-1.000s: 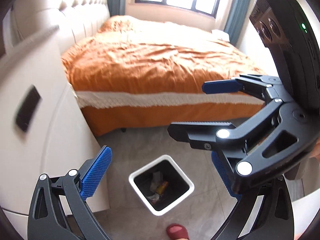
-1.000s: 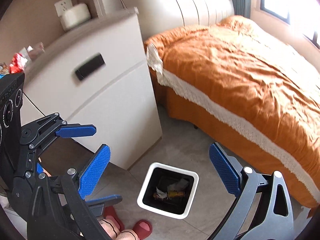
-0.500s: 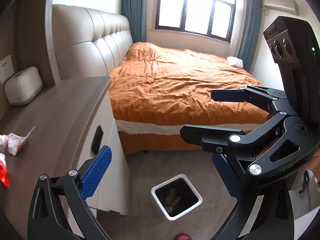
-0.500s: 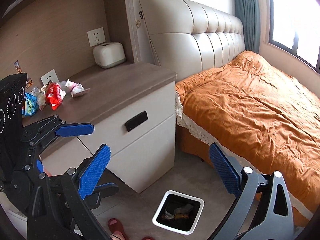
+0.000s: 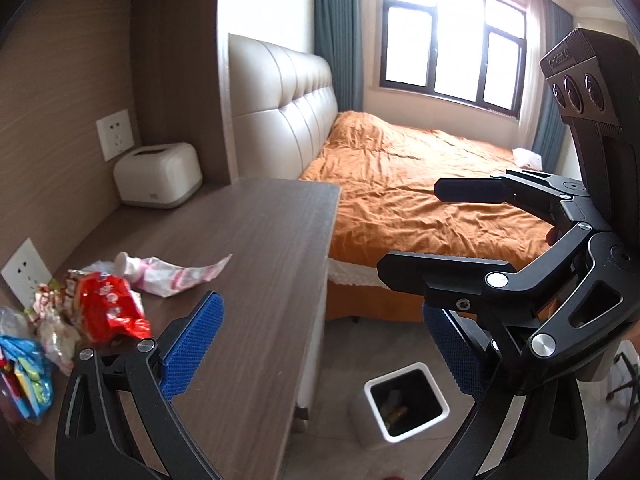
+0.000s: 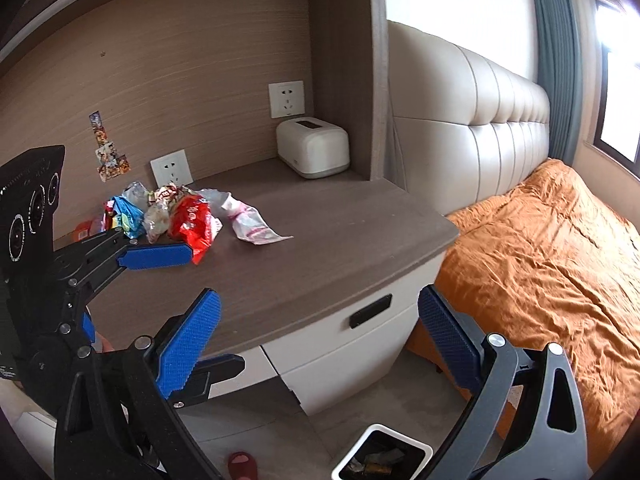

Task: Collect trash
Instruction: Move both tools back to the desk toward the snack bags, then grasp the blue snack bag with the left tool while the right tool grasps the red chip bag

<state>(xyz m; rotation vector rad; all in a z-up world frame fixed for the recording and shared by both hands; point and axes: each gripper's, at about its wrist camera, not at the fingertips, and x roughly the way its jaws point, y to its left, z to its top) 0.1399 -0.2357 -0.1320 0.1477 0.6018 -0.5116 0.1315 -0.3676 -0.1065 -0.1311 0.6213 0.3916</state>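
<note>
You are holding both grippers up over the nightstand (image 6: 320, 248), and both are gaping wide with nothing between their blue pads. Your left gripper (image 5: 320, 344) is hanging above the front part of the wooden top, its left pad (image 5: 192, 346) just short of the trash pile. Your right gripper (image 6: 320, 332) is sitting near the nightstand's front edge, above the drawer (image 6: 340, 340); in the left wrist view it is crossing in from the right, fingers spread, in front of the bed (image 5: 420, 184).

The trash is lying bunched at the back left of the top, against the wall below a socket (image 6: 171, 168). A red wrapper (image 6: 191, 220) is sitting at the front of the pile, with a blue wrapper (image 6: 126, 210) and some clear crinkled ones behind it. A pink-and-white wrapper (image 6: 250, 222) is lying just to the right of the pile, flattened out toward the middle of the top. None of it is touching either gripper.

A white tissue box (image 6: 313, 147) is standing in the back corner, well apart from the trash. The white bin (image 5: 406, 400) is standing on the floor beside the nightstand, near the bed, with a few scraps already lying in it. A red slipper (image 6: 242, 465) is showing on the floor by the bin.
</note>
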